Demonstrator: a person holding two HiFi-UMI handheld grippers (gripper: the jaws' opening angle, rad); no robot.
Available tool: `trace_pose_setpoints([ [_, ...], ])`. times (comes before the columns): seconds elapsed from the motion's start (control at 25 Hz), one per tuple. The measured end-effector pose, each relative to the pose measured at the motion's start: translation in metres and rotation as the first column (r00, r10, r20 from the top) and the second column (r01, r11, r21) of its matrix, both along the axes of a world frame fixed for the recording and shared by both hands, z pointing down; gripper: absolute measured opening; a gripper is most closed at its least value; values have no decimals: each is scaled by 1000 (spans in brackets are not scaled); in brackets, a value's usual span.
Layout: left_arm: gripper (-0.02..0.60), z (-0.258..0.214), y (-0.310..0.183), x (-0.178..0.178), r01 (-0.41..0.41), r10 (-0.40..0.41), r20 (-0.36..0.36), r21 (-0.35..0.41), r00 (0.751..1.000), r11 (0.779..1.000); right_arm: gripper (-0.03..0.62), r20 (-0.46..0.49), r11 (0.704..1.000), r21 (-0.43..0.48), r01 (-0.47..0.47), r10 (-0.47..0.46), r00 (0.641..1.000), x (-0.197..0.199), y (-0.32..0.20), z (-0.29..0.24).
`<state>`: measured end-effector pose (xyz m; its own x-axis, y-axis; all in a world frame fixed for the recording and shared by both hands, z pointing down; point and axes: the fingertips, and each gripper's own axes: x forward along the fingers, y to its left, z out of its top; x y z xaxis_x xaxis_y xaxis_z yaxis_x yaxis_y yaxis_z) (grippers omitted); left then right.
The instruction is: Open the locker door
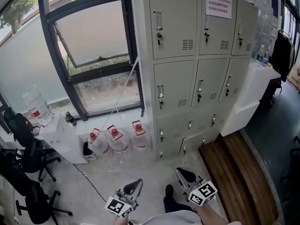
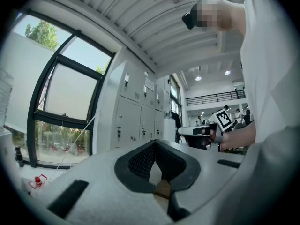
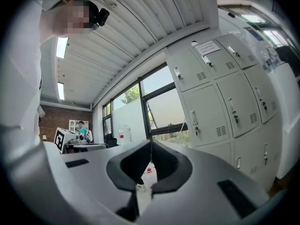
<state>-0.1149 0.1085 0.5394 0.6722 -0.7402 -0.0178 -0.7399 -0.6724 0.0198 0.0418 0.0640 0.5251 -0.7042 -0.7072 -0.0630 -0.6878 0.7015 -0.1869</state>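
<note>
A bank of grey metal lockers (image 1: 197, 69) stands against the wall ahead, and every door is closed, each with a small handle and a lock. Both grippers hang low at the bottom of the head view, well short of the lockers. My left gripper (image 1: 137, 183) is shut with nothing between its jaws, and so is my right gripper (image 1: 182, 173). In the left gripper view the jaw tips (image 2: 154, 142) meet and the lockers (image 2: 136, 111) lie beyond them. In the right gripper view the tips (image 3: 151, 142) also meet, with the lockers (image 3: 220, 102) to the right.
Three water bottles with red caps (image 1: 115, 139) stand on the floor under the window (image 1: 93, 36), left of the lockers. Black office chairs (image 1: 23, 158) are at the far left. A white counter (image 1: 253, 93) and wooden flooring (image 1: 234, 168) lie to the right.
</note>
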Motion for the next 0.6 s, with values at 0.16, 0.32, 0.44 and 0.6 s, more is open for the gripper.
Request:
trace_pose_setpoints([
  [0.16,2,4,-60,-3,34,-34,-2,-9,999,999,14,20,1000,-12,20,-20,1000,-4,-61,6],
  [0.32,2,0,-132,-3,53,-53,16,-3,998,999,14,24,998,-16,58,-57,998,-8,-133,5],
  [0.44,2,-12,-190,-9,105,-105,20,14,994,994,14,25,991,-5,132,-132,991,-16,-185,-2],
  [0.6,2,-21,-251,-18,196,-197,10,12,980,980,14,-39,986,14,167,-166,985,-19,-246,-10],
])
